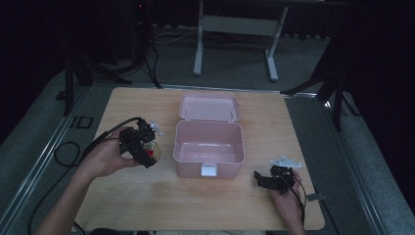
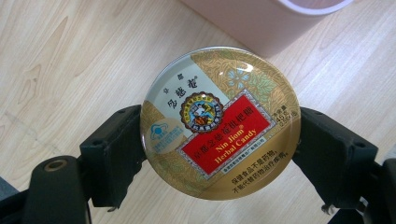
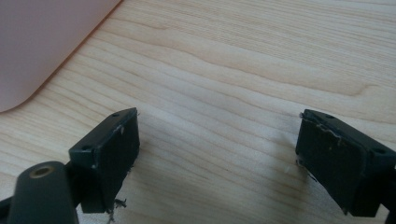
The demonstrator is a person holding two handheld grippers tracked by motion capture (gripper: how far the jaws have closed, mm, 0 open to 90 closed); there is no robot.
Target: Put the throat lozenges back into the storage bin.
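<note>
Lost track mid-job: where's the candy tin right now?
The candy tin is clamped in the left gripper, held above the table just left of the open pink box.

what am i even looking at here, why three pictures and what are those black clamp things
No robot here: a person sits at a wooden table and holds a hand-operated two-jaw gripper in each hand.

The wide picture comes from a fixed camera above the table. It shows the left gripper, the right gripper and, between them, a pink box with its lid open and nothing visible inside.

The other two pictures come from small cameras riding on the grippers, looking along their black jaws.

In the left gripper view, the jaws are shut on a round gold tin labelled Nin Jiom Herbal Candy, held just beside the box.

In the right gripper view, the right gripper is open, holding nothing, over bare wood.
</note>
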